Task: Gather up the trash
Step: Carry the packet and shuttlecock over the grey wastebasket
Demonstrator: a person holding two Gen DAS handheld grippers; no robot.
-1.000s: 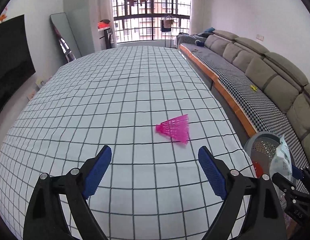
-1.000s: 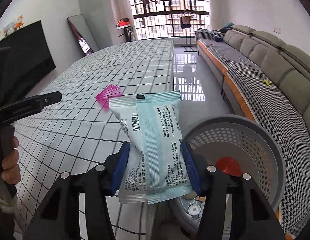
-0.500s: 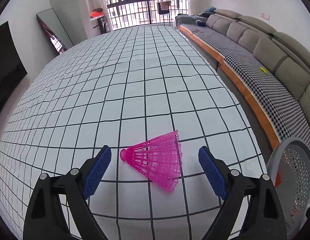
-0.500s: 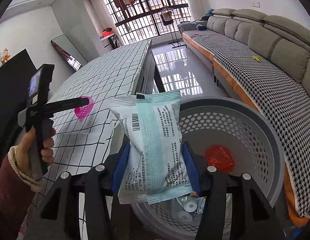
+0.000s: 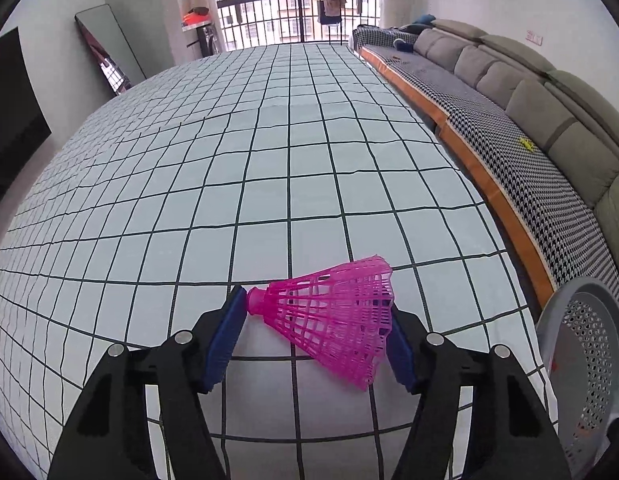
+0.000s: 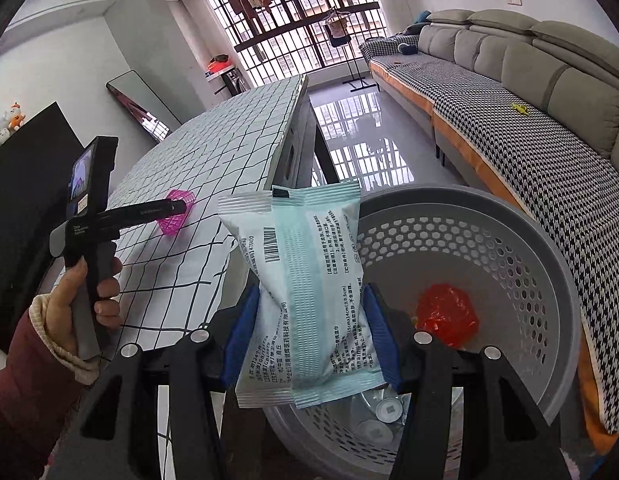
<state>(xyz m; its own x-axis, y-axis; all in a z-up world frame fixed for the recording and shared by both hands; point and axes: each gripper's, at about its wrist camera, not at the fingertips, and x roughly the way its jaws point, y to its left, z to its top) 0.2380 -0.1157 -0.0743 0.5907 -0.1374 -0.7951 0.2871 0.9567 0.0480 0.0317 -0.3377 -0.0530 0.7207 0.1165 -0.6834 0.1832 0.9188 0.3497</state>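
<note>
The left gripper (image 5: 315, 336) is clamping its blue ribbed fingers (image 5: 225, 336) on a pink plastic lattice shuttlecock (image 5: 333, 320), lying sideways on the white black-gridded cloth tabletop (image 5: 269, 184), rounded nose against the left finger. The right gripper (image 6: 309, 336) is squeezing a pale blue-and-white crinkly sealed plastic packet (image 6: 305, 288) upright between its fingers, above the near rim of a grey perforated round plastic basket (image 6: 529, 288) holding crumpled red wrapping (image 6: 447, 314).

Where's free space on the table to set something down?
Bare checked tablecloth everywhere beyond the pink shuttlecock, up to the far edge by the window. Crowded only near the front right corner: left gripper around the shuttlecock, grey basket just off the edge.
</note>
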